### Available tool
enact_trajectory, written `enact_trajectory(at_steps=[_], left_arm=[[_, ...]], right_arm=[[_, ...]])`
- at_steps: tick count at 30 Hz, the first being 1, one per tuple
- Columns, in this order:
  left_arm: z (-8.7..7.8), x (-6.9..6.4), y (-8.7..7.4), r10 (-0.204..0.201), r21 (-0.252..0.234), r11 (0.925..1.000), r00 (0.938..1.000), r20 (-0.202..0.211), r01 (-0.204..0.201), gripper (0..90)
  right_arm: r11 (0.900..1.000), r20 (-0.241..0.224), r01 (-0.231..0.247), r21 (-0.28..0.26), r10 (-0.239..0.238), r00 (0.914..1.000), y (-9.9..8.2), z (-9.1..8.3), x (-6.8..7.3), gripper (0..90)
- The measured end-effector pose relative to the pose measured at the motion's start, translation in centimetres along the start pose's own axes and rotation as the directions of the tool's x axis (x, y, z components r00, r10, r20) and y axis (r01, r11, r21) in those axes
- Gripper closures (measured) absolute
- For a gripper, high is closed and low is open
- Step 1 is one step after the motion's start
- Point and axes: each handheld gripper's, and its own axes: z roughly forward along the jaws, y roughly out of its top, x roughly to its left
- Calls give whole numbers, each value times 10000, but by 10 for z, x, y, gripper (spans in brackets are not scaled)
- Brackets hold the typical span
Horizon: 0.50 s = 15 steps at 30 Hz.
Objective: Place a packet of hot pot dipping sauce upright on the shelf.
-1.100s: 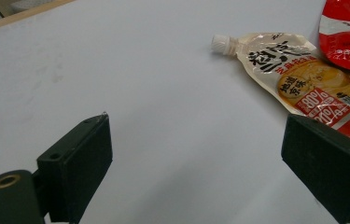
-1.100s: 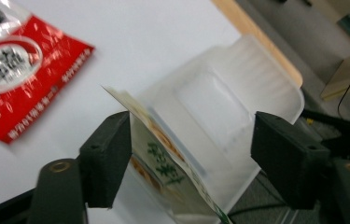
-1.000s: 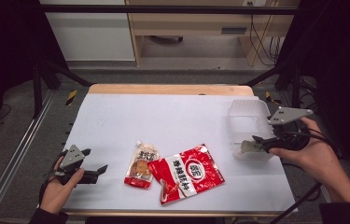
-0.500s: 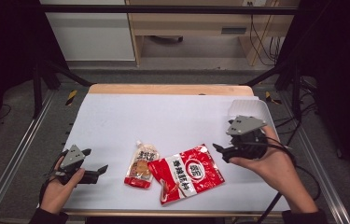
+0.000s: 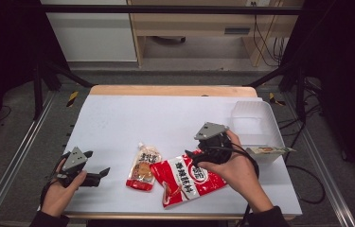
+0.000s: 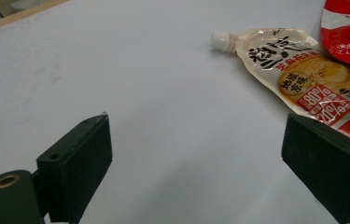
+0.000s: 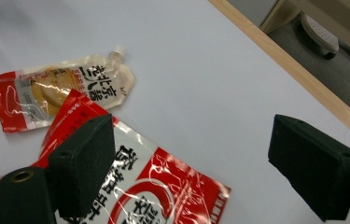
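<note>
right tongs (image 5: pixel 191 153): mine, jaws wide, just been opening, empty, over red bag (image 5: pixel 188 177)
left tongs (image 5: pixel 100 172): wide, empty, left of spout pouch (image 5: pixel 142 168), well apart

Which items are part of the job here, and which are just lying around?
In the job:
- red snack bag, right hand-held gripper open over it
- spouted sauce pouch
- clear plastic bin, a packet on its rim

Lying about:
- cables on the floor
- wooden furniture behind the table
</note>
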Motion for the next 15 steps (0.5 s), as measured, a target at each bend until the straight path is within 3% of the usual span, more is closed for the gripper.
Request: enact_trajectory(at_steps=[3, 7, 15], left_arm=[[0, 0, 0, -12, -2, 10000, 10000, 7, 12, 84], [0, 0, 0, 10, 10, 10000, 10000, -11, -10, 83], [1, -1, 0, 64, 81, 9999, 10000, -43, -64, 83]], right_arm=[[9996, -159, -262, 42, 263, 9995, 4, 16, 8, 149], [9997, -466, -257, 28, 258, 9986, 6, 31, 15, 109], [9995, -495, -311, -89, 307, 9983, 13, 51, 25, 129]])
